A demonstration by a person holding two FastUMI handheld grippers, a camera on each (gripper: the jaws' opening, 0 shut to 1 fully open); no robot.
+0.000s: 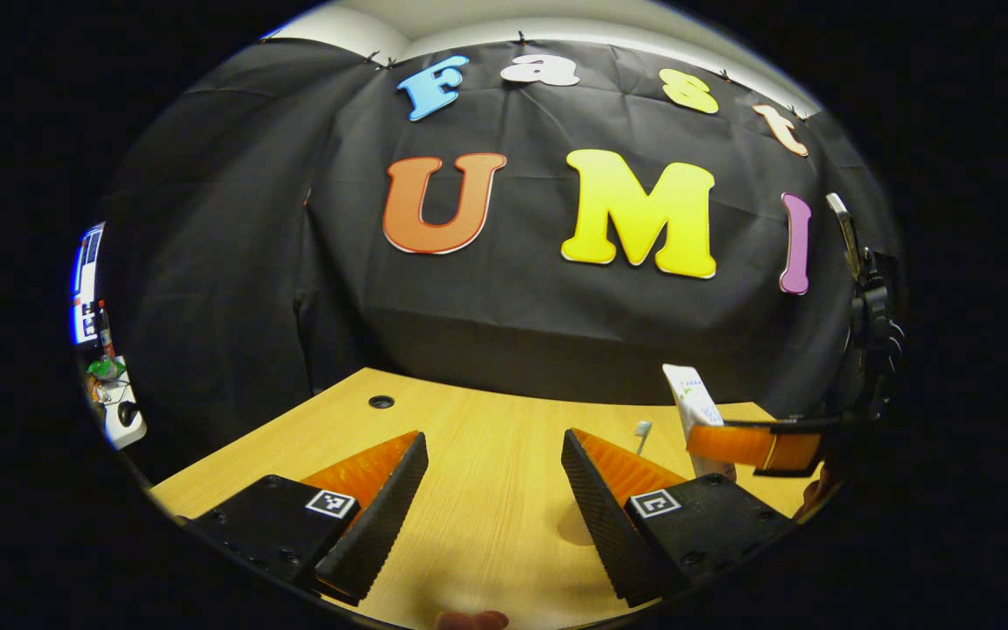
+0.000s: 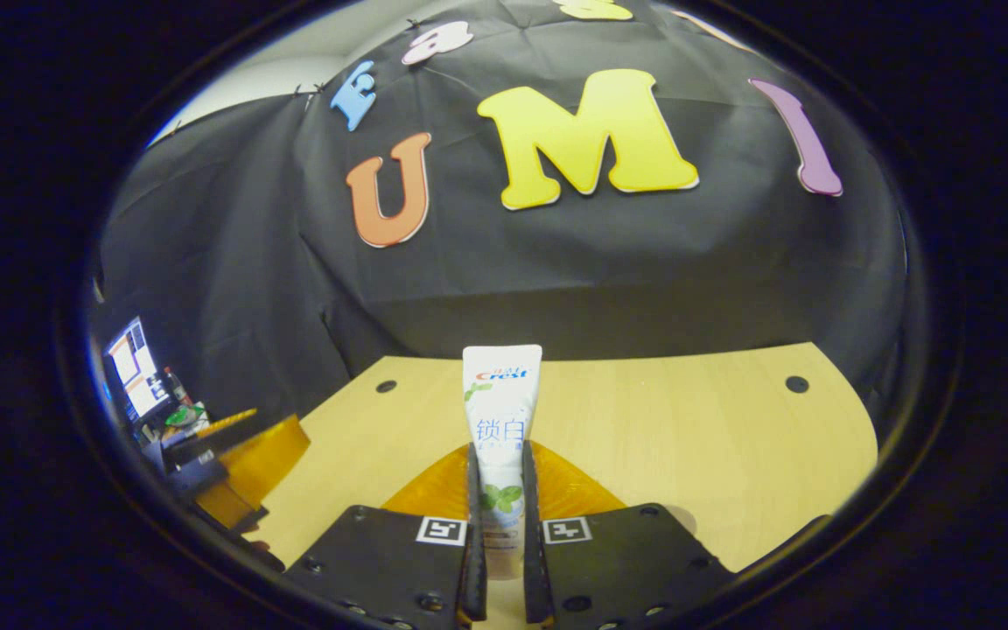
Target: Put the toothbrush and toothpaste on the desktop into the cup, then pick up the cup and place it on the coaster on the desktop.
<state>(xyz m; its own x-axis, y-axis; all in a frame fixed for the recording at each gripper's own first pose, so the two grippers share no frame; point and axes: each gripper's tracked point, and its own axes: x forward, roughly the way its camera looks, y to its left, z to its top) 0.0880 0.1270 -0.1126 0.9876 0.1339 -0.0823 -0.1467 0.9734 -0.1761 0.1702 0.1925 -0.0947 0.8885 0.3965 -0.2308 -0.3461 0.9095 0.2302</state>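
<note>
The right gripper (image 2: 499, 525) is clamped on the toothpaste tube (image 2: 500, 411), held upright above the desktop (image 2: 688, 437). The left gripper (image 1: 493, 490) hangs wide open, empty. A toothbrush (image 1: 641, 430) possibly already stands cupped (partly hidden); the coaster step remains.

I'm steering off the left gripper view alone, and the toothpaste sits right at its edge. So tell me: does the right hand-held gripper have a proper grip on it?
Observer: Yes. In the right gripper view, the right hand-held gripper has both fingers pressed on the toothpaste, one on each side.
Operator: Which end sticks out?
Observer: The wide flat end points away from the camera. The rest of the tube runs down between the fingers.
Operator: What lies beyond it?
Observer: The desktop, with a round dark hole near its far right corner.
</note>
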